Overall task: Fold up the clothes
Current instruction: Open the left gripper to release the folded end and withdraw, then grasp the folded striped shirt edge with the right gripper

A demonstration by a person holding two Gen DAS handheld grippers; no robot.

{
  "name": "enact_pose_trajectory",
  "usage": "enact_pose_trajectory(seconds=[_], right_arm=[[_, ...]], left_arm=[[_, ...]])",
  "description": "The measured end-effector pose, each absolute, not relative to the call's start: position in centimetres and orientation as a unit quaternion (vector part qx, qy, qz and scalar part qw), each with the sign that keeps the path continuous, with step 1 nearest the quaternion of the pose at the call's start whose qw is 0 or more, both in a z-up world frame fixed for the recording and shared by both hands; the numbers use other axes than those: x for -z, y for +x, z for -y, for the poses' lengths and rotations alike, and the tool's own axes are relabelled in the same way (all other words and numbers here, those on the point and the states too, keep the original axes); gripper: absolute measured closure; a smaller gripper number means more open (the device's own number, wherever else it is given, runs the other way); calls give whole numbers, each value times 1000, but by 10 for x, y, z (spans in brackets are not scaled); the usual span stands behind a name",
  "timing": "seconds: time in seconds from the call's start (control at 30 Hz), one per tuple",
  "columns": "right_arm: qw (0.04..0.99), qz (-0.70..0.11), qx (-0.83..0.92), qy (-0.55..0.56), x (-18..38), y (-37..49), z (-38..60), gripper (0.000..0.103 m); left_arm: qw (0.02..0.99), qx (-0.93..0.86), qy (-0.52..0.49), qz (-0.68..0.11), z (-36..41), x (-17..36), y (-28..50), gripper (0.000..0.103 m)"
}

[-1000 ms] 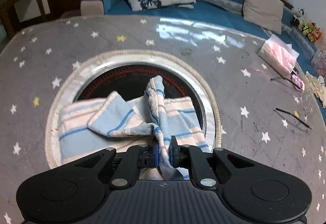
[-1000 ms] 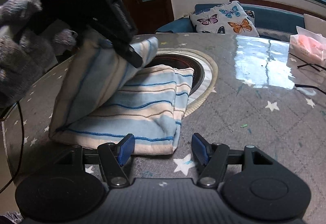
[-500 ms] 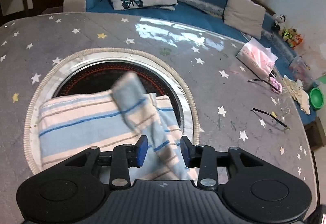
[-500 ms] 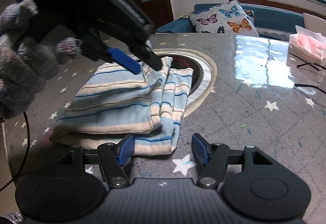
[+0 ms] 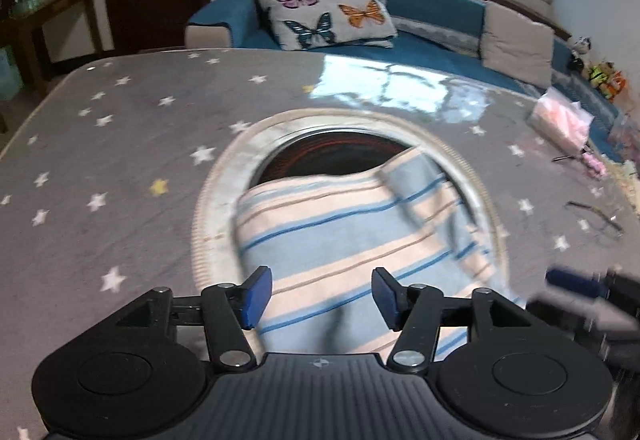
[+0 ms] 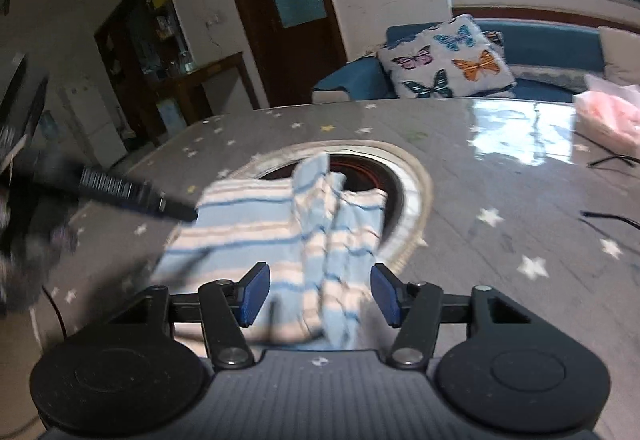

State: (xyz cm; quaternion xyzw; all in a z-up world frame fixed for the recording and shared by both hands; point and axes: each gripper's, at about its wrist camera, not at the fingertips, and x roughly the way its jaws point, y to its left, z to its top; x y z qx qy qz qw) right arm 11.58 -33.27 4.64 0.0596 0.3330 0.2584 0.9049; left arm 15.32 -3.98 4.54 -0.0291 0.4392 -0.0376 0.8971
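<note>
A blue, cream and tan striped cloth (image 5: 352,236) lies folded on the grey star-patterned table, partly over a round dark recess (image 5: 340,156). A loose flap lies across its right side. My left gripper (image 5: 318,298) is open and empty just above the cloth's near edge. My right gripper (image 6: 316,294) is open and empty over the cloth (image 6: 288,236) at its near right end. The left gripper's body (image 6: 132,192) shows blurred at the left of the right wrist view, and the right one's blue tip (image 5: 572,282) at the right edge of the left wrist view.
A pink tissue pack (image 5: 564,120) and thin black sticks (image 5: 592,212) lie on the table's right side. A blue sofa with a butterfly cushion (image 5: 324,12) stands beyond the far edge. A dark wooden door (image 6: 280,0) and cabinet are at the back left.
My left gripper has let go of the cloth's flap, opened wide and pulled back to the left. The flap has dropped onto the folded cloth. My right gripper has moved in over the cloth.
</note>
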Motion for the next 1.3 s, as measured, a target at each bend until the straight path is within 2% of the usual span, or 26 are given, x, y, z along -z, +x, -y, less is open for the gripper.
enact_pose_trajectory(seconds=[0.23,0.37,0.53,0.63,0.7,0.8,1.07,1.3], right_arm=[[895,-352,-265,66,-33,166,302,62],[890,-368,-260,71,-20,190,290,71],[888,-378,-248,87,-10,202,284,78],[888,-378,-245,94,-8,204,284,89],[888,-378,-243,99,-7,205,284,89],[890,-375,-238,105,-8,203,284,95],[912,-328,-222,106,-36,179,291,96],[915,-343,-173,124,-16,183,308,96]], left_arm=[[904,16,-18,-427,15,-32,144,23],[902,9,-21,-432,4,-24,146,23],[898,5,-29,-438,-4,-17,150,20],[897,6,-30,-441,-5,-16,151,20],[897,7,-30,-441,-3,-15,151,20],[896,8,-29,-444,-1,-14,152,20],[897,13,-24,-441,3,-16,150,15],[895,11,-16,-446,7,-12,153,14]])
